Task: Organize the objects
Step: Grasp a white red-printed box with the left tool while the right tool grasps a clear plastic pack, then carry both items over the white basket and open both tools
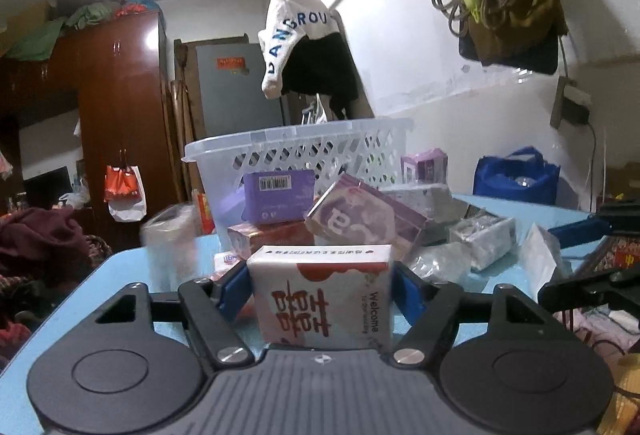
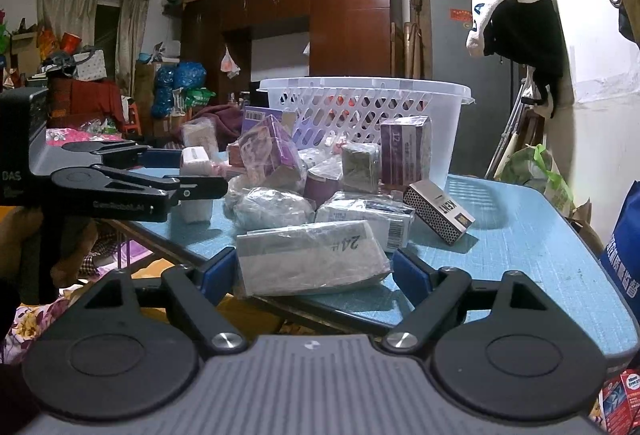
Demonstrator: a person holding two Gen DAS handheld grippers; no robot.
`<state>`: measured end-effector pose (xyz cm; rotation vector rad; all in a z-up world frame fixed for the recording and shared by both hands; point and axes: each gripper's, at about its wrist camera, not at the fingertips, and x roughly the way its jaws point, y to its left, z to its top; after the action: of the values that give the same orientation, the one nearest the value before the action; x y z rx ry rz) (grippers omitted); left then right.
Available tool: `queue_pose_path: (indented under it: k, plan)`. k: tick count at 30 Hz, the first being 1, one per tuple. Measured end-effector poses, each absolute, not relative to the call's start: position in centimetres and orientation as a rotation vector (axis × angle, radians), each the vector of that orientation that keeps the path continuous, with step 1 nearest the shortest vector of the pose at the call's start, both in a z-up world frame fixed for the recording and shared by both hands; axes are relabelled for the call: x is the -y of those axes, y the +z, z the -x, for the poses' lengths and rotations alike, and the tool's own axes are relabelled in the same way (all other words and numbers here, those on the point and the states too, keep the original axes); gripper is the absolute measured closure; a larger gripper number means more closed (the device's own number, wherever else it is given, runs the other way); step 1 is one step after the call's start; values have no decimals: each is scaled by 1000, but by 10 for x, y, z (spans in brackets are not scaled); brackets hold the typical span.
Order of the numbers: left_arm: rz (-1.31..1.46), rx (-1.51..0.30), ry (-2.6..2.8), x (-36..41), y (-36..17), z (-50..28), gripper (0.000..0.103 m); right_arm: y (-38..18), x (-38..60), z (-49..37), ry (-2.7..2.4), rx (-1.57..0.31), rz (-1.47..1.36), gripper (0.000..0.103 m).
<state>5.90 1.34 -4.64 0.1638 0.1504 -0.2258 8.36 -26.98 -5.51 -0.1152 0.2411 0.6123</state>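
Left hand-held gripper [image 1: 322, 285] is clamped on a white box [image 1: 320, 295], a glossy rectangular carton with red brush lettering and "Welcome" printed down its side, blue pads pressed flat against both of its faces, held just off the light blue worktop [image 1: 120, 267]. Straight ahead of that gripper sits the pile: a purple carton [image 1: 279, 196] with a barcode on top, a tilted pink-and-purple box [image 1: 362, 219] with shiny film on it, and behind them a translucent plastic basket [image 1: 296, 151] with a diamond lattice wall and a rolled rim. To its right are some crinkly clear-wrapped packs, too blurred to read. Right hand-held gripper [image 2: 310, 271] has its blue fingers set either side of a wrapped pack [image 2: 310, 261], a flat grey slab in wrinkled clear plastic with "24" scribbled on it; the left pad touches it but there's a slim gap at the right one, so I can't tell if it's really gripping. The pack lies at the near edge of the worktop [image 2: 520, 235], which has a fine woven-looking texture. Just beyond and right of that gripper leans a KENT box [image 2: 438, 211], mesh-patterned sides, tipped on one corner. Further ahead stands a tall purple carton [image 2: 404, 151] right beside the basket [image 2: 360, 103].
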Motion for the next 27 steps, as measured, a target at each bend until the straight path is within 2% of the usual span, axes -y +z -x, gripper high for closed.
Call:
queue_pose_path:
  k: [11, 16, 22, 27]
  plan:
    - [-54, -99, -263, -29, -33, -57, 27, -41, 282, -81, 572, -205, 76, 18]
    - [29, -61, -301, -40, -4, -65, 27, -6, 284, -90, 574, -153, 59, 18]
    - [144, -83, -297, -55, 67, -136, 27, 65, 248, -147, 521, 37, 125, 18]
    - [188, -190, -253, -57, 95, -211, 27, 93, 210, -228, 477, -12, 165, 18]
